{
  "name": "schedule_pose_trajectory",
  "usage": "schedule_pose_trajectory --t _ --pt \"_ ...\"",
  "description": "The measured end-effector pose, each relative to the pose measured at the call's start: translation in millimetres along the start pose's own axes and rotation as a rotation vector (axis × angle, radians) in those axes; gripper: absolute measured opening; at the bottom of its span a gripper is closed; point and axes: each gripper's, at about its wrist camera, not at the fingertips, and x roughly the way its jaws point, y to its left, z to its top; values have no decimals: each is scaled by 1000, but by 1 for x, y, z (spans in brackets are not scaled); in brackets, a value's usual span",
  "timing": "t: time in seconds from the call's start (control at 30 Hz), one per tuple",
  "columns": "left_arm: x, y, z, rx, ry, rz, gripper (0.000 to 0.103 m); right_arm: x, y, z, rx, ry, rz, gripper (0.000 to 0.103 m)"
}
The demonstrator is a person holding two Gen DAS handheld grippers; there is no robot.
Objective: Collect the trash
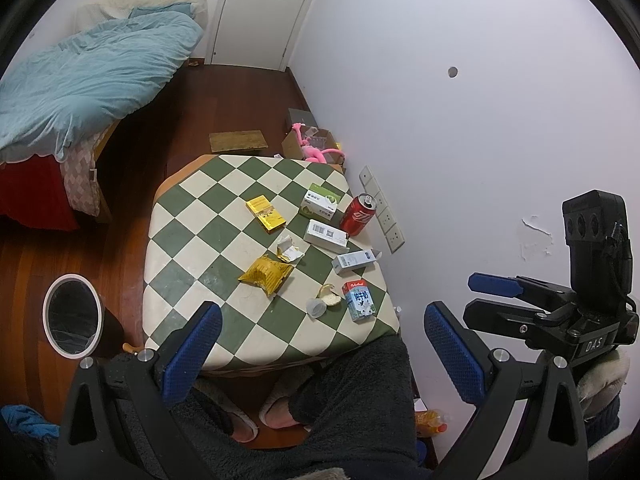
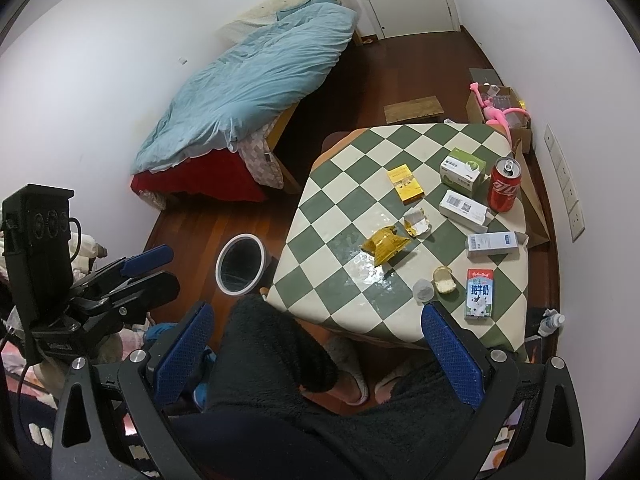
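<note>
A checkered green and white table (image 1: 192,236) (image 2: 344,216) carries trash: a yellow snack bag (image 1: 265,273) (image 2: 385,243), a torn wrapper (image 1: 289,249) (image 2: 416,222), a red can (image 1: 358,214) (image 2: 505,185), a milk carton (image 1: 359,300) (image 2: 478,293), a small clear cup (image 1: 316,306) (image 2: 423,290), a yellow box (image 1: 265,213) (image 2: 405,183) and several white boxes. A round bin (image 1: 72,314) (image 2: 240,264) stands on the floor left of the table. My left gripper (image 1: 320,344) and right gripper (image 2: 320,340) are open, empty, held above my lap before the table.
A bed with a blue duvet (image 1: 92,76) (image 2: 248,92) is at the left. A cardboard box with a pink toy (image 1: 316,146) (image 2: 500,112) sits beyond the table by the wall. The right gripper shows in the left wrist view (image 1: 496,292).
</note>
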Motion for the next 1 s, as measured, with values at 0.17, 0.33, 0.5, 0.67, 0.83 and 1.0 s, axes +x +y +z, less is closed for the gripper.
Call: schedule_pose_trajectory --t 0.17,0.33,0.5,0.67,0.83,1.0 --pt "-1 0 0 -1 -1 -2 103 0 1 0 0 -1 -1 103" --pt "-1 0 0 -1 -2 -1 103 1 0 -1 0 -1 0 103" --pt "-2 0 0 -1 -2 -2 103 1 1 0 -4 0 2 103" --pt "-2 1 -1 -2 -2 -4 103 3 4 1 -8 2 4 103" --pt "2 3 0 -9 -2 18 103 6 6 4 -6 0 9 103" --pt "48 16 7 4 -15 237 103 9 -11 7 58 -26 -18 103"
